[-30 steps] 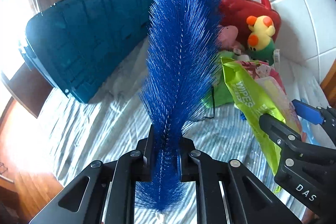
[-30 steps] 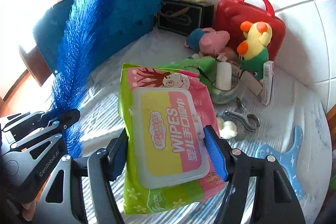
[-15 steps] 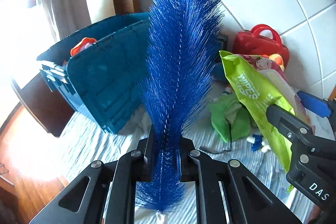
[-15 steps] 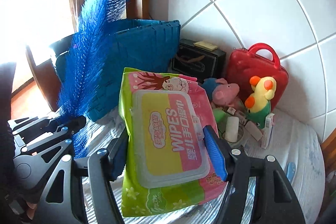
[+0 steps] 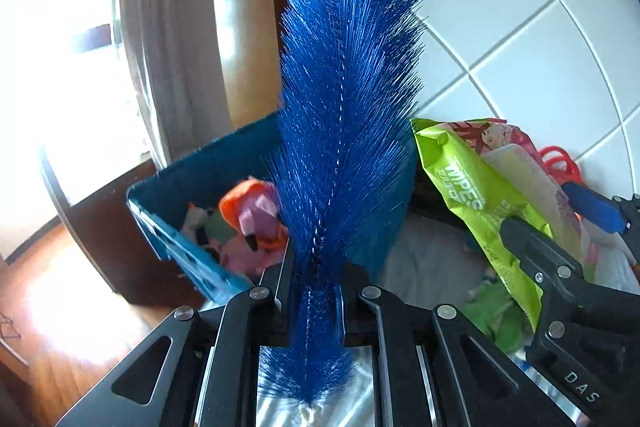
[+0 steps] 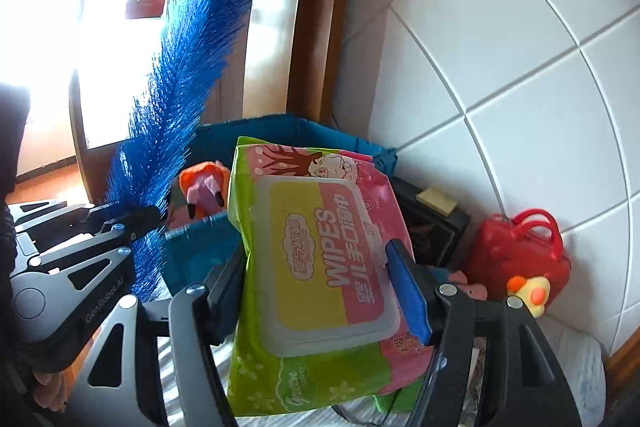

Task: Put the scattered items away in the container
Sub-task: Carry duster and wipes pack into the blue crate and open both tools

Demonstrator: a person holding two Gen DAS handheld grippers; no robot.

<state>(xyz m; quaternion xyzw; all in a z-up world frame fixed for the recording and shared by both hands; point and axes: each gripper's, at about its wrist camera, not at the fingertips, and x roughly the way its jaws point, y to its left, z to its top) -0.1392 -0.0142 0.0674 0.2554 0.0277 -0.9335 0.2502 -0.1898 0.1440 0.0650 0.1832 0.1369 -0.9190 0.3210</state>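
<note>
A long blue bristle brush point(image 5: 348, 107) stands upright in my left gripper point(image 5: 316, 279), which is shut on its lower stem. My right gripper point(image 6: 316, 271) is shut on a green and pink pack of wipes point(image 6: 320, 259), its pads pressing both sides. Both are held in the air before the teal crate point(image 6: 280, 131), whose open top shows an orange and pink plush toy point(image 5: 252, 215) inside. In the left wrist view the wipes pack point(image 5: 472, 187) and right gripper point(image 5: 560, 223) sit at the right. In the right wrist view the brush point(image 6: 188, 67) and left gripper point(image 6: 136, 219) are at the left.
A red case point(image 6: 516, 255), a yellow duck plush point(image 6: 528, 291) and a black box point(image 6: 432, 223) stand against the white tiled wall. A green cloth point(image 5: 496, 311) lies on the striped sheet below. A wooden frame and bright window stand behind the crate.
Both grippers have risen with the brush and the wipes and come nearer the crate. Its side faced me before; now its open top and the toys inside show.
</note>
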